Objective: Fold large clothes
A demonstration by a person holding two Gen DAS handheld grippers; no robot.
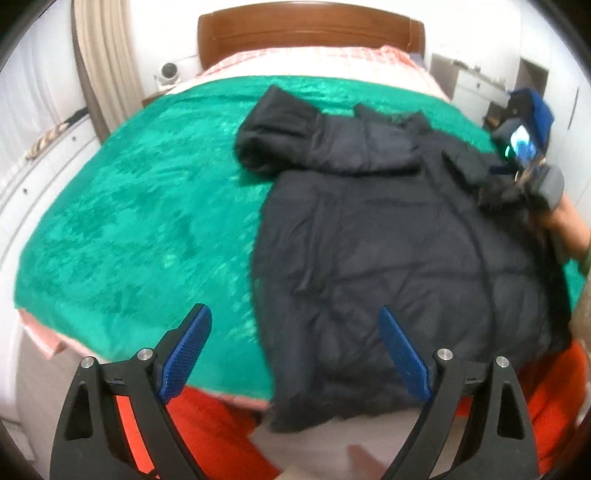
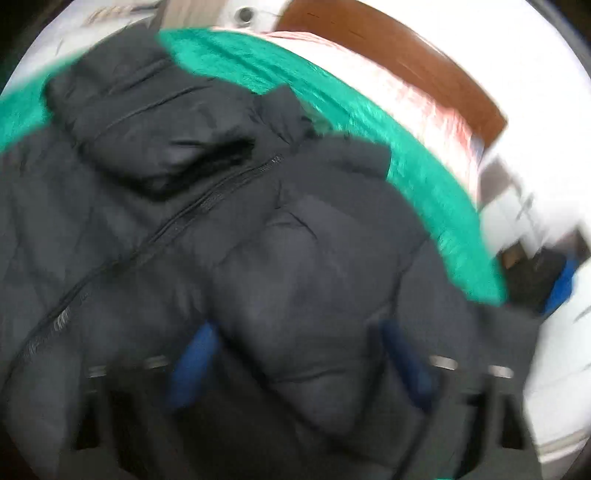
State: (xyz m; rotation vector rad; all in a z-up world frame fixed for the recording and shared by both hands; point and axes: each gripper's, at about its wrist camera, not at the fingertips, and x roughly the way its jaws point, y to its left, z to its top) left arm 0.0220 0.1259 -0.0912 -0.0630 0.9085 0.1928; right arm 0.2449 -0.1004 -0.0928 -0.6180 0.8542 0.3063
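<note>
Lying rumpled, the dark puffer jacket half-covers the green blanket.

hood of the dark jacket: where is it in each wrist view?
Left wrist: hood sits upper centre, at the far end of the jacket.
Right wrist: hood sits upper left, blurred.
Shared landmark: brown headboard.

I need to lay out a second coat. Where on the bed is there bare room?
The green blanket lies bare from the dark jacket across to its left edge, and in a strip between the jacket's hood and the headboard. The right side is crowded by the jacket and right gripper.
</note>
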